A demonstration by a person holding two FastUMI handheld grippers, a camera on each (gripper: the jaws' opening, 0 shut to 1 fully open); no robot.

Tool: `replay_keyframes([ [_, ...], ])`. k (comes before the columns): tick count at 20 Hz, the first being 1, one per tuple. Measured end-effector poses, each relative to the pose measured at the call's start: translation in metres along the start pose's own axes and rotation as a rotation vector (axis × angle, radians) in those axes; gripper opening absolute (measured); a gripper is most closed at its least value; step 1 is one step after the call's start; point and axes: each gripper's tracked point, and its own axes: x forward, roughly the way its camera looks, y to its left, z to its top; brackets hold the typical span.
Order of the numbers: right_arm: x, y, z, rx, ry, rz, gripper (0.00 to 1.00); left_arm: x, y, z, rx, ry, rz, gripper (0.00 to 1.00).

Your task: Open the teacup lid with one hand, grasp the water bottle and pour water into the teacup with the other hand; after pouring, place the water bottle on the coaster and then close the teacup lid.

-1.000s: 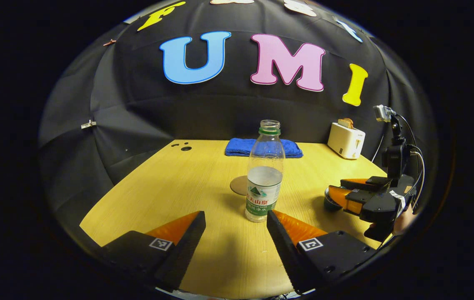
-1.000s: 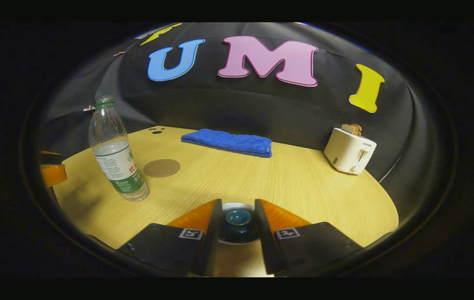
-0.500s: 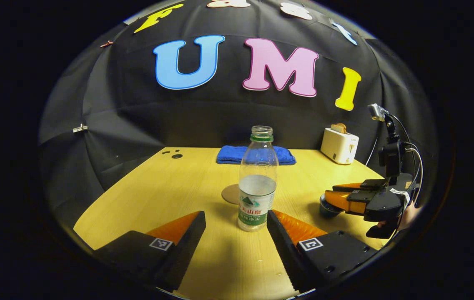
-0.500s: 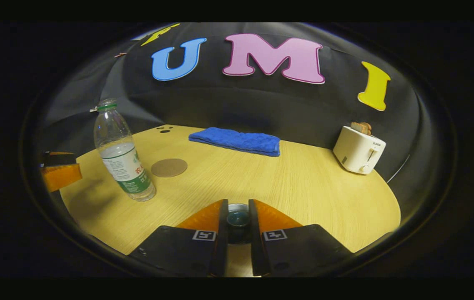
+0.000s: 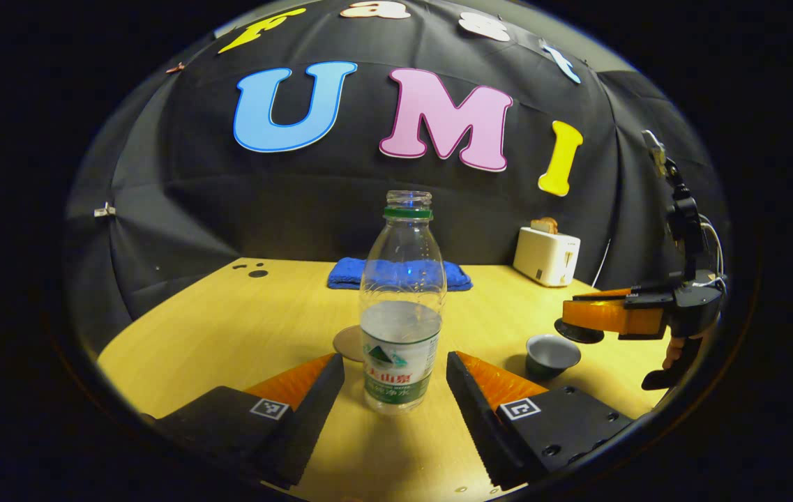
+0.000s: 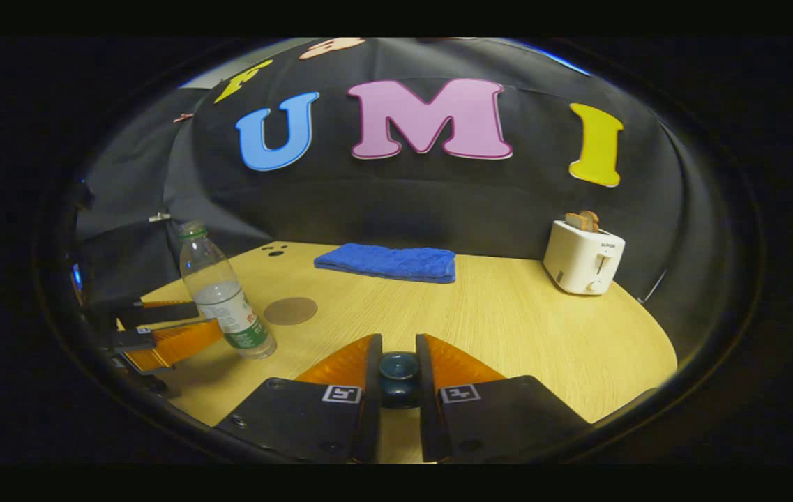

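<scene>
Thin clear plastic, the water bottle (image 5: 402, 307) is standing uncapped between your left claw's (image 5: 395, 380) spread fingers; squeeze its labelled waist gently. Your right claw (image 6: 398, 369) is clamping the lid (image 6: 398, 368) above the teacup (image 5: 553, 353).

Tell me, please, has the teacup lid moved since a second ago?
Yes. The right claw has lifted the lid off the teacup, which stays on the table.

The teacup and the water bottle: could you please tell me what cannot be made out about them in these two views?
- Left gripper view: whether the teacup already holds water; its inside is too small and dark.
- Right gripper view: the lid beyond its knob; the right gripper hides the rest.
- Left gripper view: the coaster is partly hidden behind the water bottle.
- Right gripper view: the left gripper is cut off by the edge.
</scene>
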Motion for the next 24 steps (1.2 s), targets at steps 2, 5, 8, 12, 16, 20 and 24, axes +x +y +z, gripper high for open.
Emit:
replay_keyframes([
  [2,-0.009,-0.007,0.0,0.016,-0.005,-0.007,0.26,0.012,0.0,0.005,-0.005,-0.014,0.001,0.94],
  [5,-0.021,-0.021,-0.004,0.012,-0.002,-0.03,0.26,0.025,-0.003,0.021,-0.008,-0.057,-0.004,0.94],
  [8,-0.029,-0.036,-0.006,0.025,0.0,-0.058,0.26,0.038,-0.008,0.027,-0.009,-0.069,-0.017,0.94],
  [12,-0.032,-0.053,-0.01,0.048,0.01,-0.091,0.21,0.047,-0.009,0.026,0.0,-0.07,-0.017,0.92],
  [16,-0.032,-0.062,-0.013,0.092,0.019,-0.105,0.21,0.049,-0.004,0.019,-0.027,-0.05,0.001,0.88],
  [20,-0.036,-0.063,-0.013,0.088,0.016,-0.098,0.21,0.05,-0.003,0.019,-0.02,-0.039,0.01,0.83],
  [24,-0.04,-0.069,-0.013,0.093,0.018,-0.102,0.26,0.049,0.001,0.019,0.1,-0.01,0.081,0.76],
])
